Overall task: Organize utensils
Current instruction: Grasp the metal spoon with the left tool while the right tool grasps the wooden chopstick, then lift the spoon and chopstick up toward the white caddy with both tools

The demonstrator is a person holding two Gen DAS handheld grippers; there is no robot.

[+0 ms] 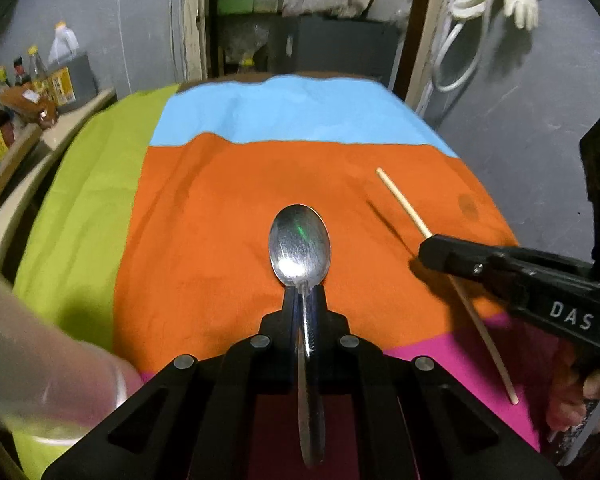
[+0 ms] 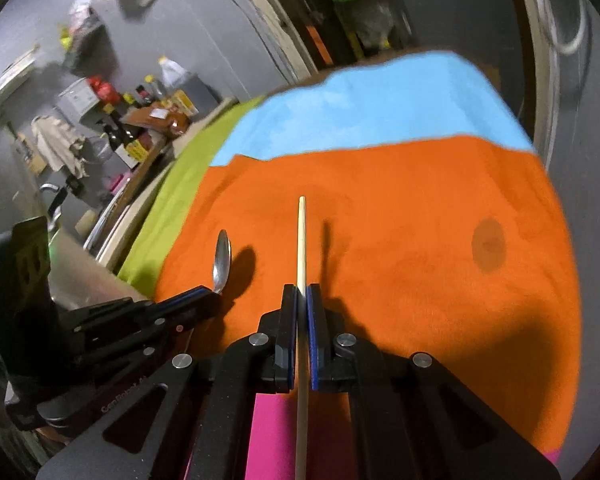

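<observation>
Both tools are loaded and held above the counter, which is draped in a cloth [image 1: 220, 208] of orange, blue, green and pink panels. The left gripper [image 1: 305, 294] has its fingers closed on the neck of a metal spoon [image 1: 300, 240], bowl facing up and pointing away, the handle running back between the fingers toward the camera. The right gripper [image 2: 302, 294] is pinched on a pale wooden chopstick [image 2: 301, 236] somewhere along its middle, so a good length sticks out ahead and more trails behind. From the left-hand view the chopstick slants across the orange panel and throws a shadow beside itself, so I judge it to be lifted rather than resting; the spoon throws a shadow too in the right-hand view. A clear glass-like container [image 1: 60, 380] sits blurred at the near left edge of the left view, just beside the left gripper; I would guess that is where the utensils are meant to go, though nothing confirms it. If so, the thing to do well is tip each utensil toward upright before bringing it over the rim, lower the trailing end in first, and open the fingers only once it is well inside. The spoon is held near its bowl, so the long handle may swing; a slow turn of the wrist should help. The two grippers are near each other, so taking turns would avoid a clash. Bottles [image 2: 128, 136] crowd a ledge at the far left, well apart from the work.
</observation>
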